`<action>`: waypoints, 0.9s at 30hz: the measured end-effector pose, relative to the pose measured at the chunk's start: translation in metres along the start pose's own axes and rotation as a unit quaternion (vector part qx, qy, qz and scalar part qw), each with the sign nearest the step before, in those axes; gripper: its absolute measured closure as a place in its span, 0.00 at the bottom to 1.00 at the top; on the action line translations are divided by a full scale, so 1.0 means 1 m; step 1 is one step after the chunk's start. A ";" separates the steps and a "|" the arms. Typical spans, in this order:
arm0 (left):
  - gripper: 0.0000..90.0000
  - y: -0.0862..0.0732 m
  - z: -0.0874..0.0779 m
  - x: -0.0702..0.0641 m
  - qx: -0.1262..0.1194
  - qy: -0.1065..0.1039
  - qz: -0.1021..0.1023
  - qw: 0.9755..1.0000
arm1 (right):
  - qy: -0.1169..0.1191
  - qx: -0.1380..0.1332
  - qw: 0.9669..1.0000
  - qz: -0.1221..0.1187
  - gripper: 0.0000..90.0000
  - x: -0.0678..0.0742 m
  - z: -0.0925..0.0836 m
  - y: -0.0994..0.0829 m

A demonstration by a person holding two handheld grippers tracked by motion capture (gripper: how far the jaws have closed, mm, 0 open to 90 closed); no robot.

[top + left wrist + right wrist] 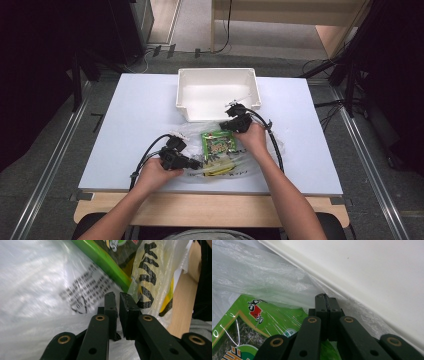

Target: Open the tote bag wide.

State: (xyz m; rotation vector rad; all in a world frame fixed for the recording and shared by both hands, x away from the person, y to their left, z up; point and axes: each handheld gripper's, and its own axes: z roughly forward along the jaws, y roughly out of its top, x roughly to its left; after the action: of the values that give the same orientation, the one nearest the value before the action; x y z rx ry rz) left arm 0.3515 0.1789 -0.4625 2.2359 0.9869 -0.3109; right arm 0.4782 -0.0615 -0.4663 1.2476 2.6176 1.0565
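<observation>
In the lower middle of the high view, the person's two forearms come up from the bottom edge to a clear plastic bag [225,150] lying on the white surface [135,115]. The left gripper [192,163] sits at the bag's lower left edge, its hand low and left of centre. In the left gripper view its jaws stand a thin slit apart, with no film visibly caught between them, right over the crinkled bag with blurred black print; a yellow packet [150,277] with bold black characters lies in the upper right of that frame.

The right gripper [231,120] is at the bag's upper edge, just below the white bin [218,92] that stands at the centre top of the surface. In the right gripper view its jaws are pressed together, and they appear to pinch the bag's film close to the bin's rim, though the pinch itself is hard to make out. Inside the bag a green seaweed packet [218,142] lies in the middle, between the two grippers.
</observation>
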 end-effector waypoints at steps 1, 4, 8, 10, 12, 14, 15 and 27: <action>0.95 -0.002 0.000 -0.001 -0.001 -0.003 -0.001 1.000 | 0.000 0.000 1.000 0.000 1.00 0.000 0.000 0.000; 0.95 -0.005 0.001 -0.004 -0.005 -0.005 0.003 1.000 | 0.001 -0.001 1.000 0.001 1.00 0.000 0.000 0.000; 0.95 -0.010 0.001 -0.008 -0.003 -0.006 0.008 1.000 | 0.003 -0.003 1.000 0.002 1.00 -0.001 0.000 -0.001; 0.96 -0.013 0.001 -0.011 -0.005 -0.007 0.008 1.000 | 0.003 -0.005 1.000 0.002 1.00 -0.001 0.000 -0.001; 0.96 -0.016 0.001 -0.013 -0.003 -0.010 0.011 1.000 | 0.003 -0.004 1.000 0.003 1.00 -0.001 0.000 -0.001; 0.96 -0.020 0.001 -0.017 0.000 -0.012 0.014 1.000 | 0.003 -0.004 1.000 0.002 1.00 -0.001 0.000 -0.001; 0.96 -0.022 0.000 -0.018 0.001 -0.013 0.015 1.000 | 0.003 -0.004 1.000 0.002 1.00 -0.001 0.000 -0.001; 0.96 -0.043 -0.003 -0.032 0.008 -0.031 0.018 0.999 | 0.002 -0.004 1.000 0.003 1.00 -0.001 0.000 -0.001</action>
State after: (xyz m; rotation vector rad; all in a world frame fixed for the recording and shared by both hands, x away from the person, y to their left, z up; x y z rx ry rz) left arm 0.2976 0.1843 -0.4660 2.2435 0.9130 -0.3706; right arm 0.4784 -0.0622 -0.4671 1.2533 2.6121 1.0688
